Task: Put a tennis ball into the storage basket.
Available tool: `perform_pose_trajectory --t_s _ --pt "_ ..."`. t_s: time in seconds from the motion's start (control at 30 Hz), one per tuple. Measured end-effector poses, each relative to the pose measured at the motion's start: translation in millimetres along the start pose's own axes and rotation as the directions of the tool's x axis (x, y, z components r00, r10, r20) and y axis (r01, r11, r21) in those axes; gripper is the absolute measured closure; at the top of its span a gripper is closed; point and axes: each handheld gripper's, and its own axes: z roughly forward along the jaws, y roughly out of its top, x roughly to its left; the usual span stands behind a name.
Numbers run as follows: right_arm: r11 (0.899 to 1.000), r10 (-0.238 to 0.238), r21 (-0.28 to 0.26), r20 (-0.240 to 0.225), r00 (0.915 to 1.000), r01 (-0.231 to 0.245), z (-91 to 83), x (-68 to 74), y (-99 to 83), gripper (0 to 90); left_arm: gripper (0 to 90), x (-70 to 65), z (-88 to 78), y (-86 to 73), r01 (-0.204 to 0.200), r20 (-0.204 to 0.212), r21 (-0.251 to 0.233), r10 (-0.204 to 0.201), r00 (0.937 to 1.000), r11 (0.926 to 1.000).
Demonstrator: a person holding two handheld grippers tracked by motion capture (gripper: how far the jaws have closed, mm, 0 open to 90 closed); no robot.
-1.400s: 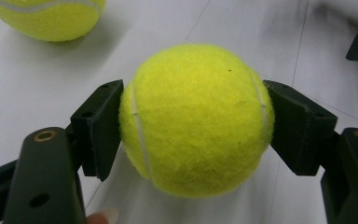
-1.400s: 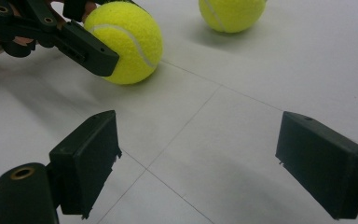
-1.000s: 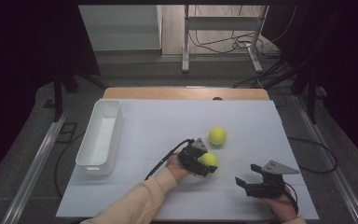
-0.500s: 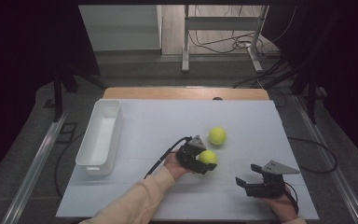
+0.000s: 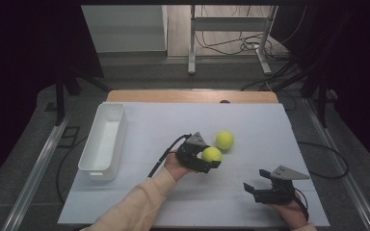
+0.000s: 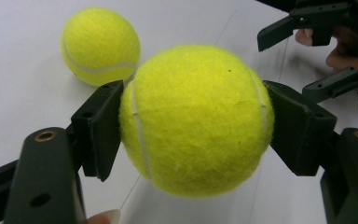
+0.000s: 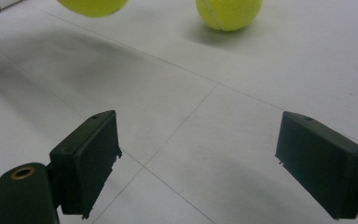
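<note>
Since earlier frame, my left gripper (image 5: 211, 160) lifted held tennis ball (image 6: 196, 119) slightly off table (image 5: 270, 120); jaws clamp its sides. White bin (image 5: 103, 139) sits well left of gripper. Second ball (image 5: 225, 140) just beyond it. Right gripper (image 7: 198, 163) idle, jaws wide, nothing between. Risk: fuzzy round ball squirts from narrow pads if I swing fast.

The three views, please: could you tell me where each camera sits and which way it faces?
High view: above the person's side, looking forward and down on the table; forearms show.
Left gripper view: on the left gripper, along fingers clamping a tennis ball.
Right gripper view: on the right gripper, fingers apart.
All share the second ball.
</note>
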Motion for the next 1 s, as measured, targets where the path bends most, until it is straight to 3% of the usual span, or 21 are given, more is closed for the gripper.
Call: perform_pose_trajectory --t_s 1.0 --pt "1.0 0.004 0.009 0.008 1.0 -0.004 0.3 -0.7 -0.5 13.8 26.2 6.6 -35.6 11.6 0.001 -0.03 -0.095 -0.004 0.9995 0.9955"
